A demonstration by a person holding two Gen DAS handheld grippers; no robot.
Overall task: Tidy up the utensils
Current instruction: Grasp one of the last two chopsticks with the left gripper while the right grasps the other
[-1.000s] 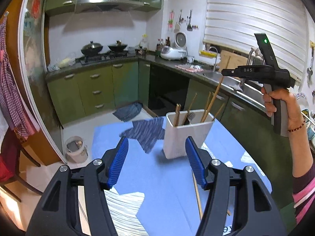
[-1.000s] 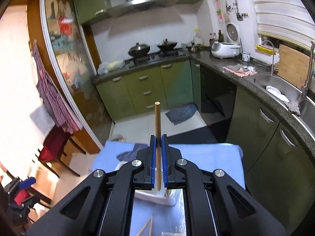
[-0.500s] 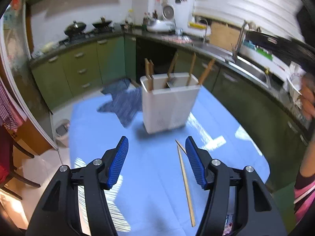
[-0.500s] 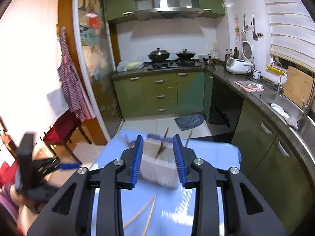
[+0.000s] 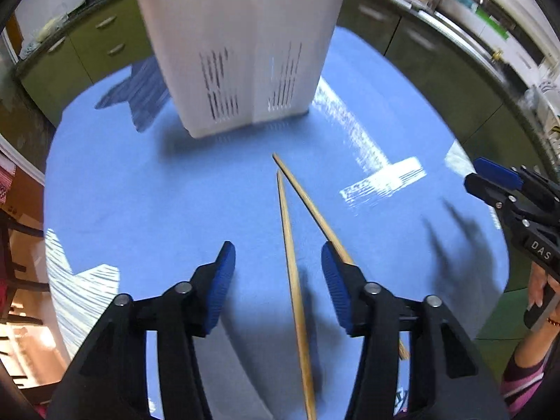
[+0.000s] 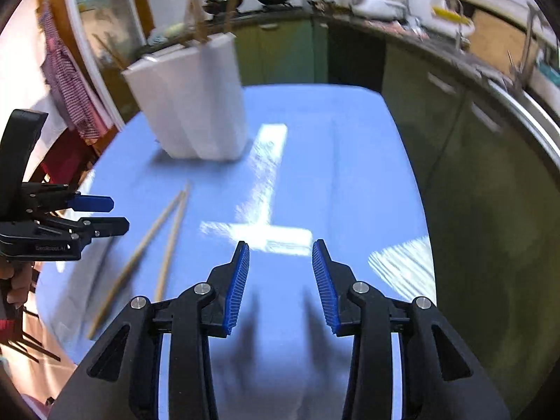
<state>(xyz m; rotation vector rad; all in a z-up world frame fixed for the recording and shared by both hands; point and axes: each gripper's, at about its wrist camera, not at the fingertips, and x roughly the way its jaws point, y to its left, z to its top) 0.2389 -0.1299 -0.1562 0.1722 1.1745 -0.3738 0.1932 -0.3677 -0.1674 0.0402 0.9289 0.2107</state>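
Two wooden chopsticks lie on the blue tablecloth, their tips meeting toward a white slotted utensil holder that holds several wooden sticks. My left gripper is open and low over the cloth, with one chopstick lying between its fingers and the other under its right finger. My right gripper is open and empty over bare cloth, to the right of the chopsticks and the holder. Each gripper shows in the other's view: the right one and the left one.
Green kitchen cabinets and a dark counter with a sink ring the table's far and right sides. A red chair stands beyond the table's left edge. Bright sunlight patches lie on the cloth.
My right gripper let its chopstick go into the holder, opened and came down beside the table. My left gripper dropped low and forward over the two loose chopsticks.
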